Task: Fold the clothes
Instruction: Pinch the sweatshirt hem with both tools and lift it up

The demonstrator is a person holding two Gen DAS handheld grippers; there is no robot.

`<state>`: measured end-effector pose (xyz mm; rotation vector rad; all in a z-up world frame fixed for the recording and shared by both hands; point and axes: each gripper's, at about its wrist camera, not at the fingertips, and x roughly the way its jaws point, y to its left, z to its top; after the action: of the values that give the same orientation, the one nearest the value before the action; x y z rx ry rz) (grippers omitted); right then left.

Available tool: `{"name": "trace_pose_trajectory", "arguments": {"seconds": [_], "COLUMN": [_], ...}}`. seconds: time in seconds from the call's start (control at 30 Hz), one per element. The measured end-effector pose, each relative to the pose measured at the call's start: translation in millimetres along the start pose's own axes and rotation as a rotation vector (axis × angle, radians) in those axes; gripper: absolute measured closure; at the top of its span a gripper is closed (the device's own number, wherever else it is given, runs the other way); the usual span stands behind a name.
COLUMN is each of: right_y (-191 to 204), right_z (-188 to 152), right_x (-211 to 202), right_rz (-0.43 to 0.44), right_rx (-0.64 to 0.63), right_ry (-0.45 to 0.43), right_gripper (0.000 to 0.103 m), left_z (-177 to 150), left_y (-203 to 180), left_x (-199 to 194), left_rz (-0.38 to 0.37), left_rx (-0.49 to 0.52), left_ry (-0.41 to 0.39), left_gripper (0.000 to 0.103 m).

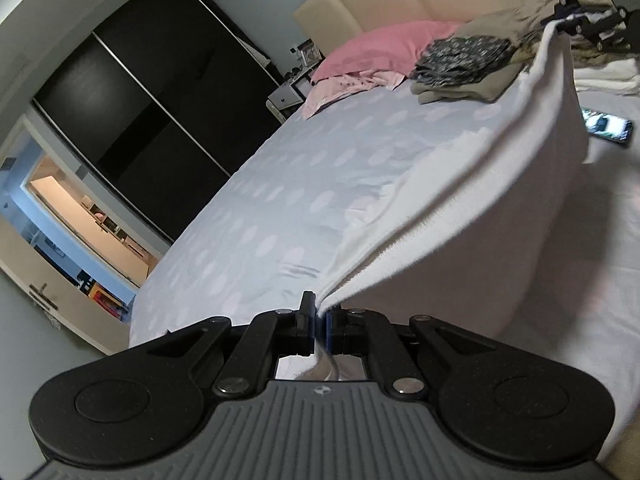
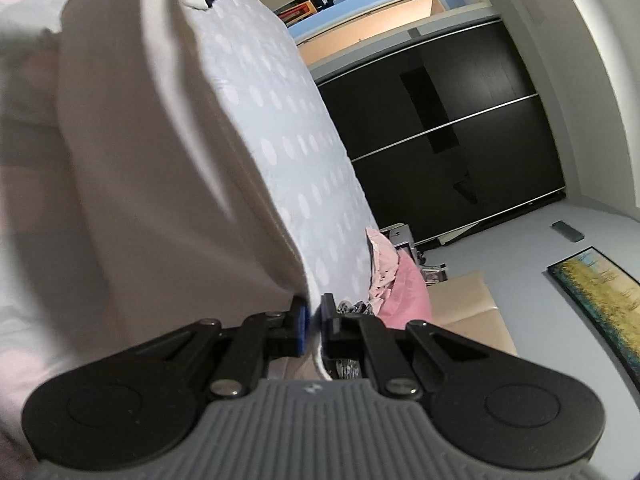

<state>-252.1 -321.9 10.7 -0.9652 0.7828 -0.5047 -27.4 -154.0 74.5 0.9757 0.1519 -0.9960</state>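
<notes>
The left hand-held gripper (image 1: 319,326) and the right hand-held gripper (image 2: 314,330) each pinch a corner of the white cloth (image 1: 500,184), which hangs stretched between them above the bed (image 1: 280,200). Beyond it, folded clothes (image 1: 464,68) and a pink pillow (image 1: 384,44) lie by the bed's head edge, with a phone (image 1: 608,130) farther right.

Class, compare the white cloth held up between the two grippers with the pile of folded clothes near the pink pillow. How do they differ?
The white cloth is one plain garment; the folded pile stacks several, a dark patterned piece on khaki ones. The white cloth is spread open and lifted, pinched by the left gripper and the right gripper; the folded pile lies flat on the bed, untouched. Both are laundry on the same bed.
</notes>
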Motion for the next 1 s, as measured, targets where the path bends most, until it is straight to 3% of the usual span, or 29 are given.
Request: {"name": "trace_pose_trajectory", "arguments": {"seconds": [0.43,0.7,0.9,1.0], "right_y": [-39,-28,-11,-9], "right_z": [46,50,45,46], "right_x": [180,300,364,387], "right_rz": [0.030,0.134,0.171,0.174], "right_rx": [0.038,0.114,0.122,0.156], "right_ry": [0.038,0.096,0.146,0.177], "right_gripper": [0.095,0.095,0.095,0.086], "left_z": [34,10,-6,-11], "left_y": [55,53,45,45], "left_x": [160,263,300,307], "left_rz": [0.001,-0.063,-0.073,-0.070], "left_rx": [0.012,0.007,-0.016,-0.052], "left_ry": [0.112,0.251,0.277,0.279], "left_gripper": [0.100,0.100,0.099,0.091]}}
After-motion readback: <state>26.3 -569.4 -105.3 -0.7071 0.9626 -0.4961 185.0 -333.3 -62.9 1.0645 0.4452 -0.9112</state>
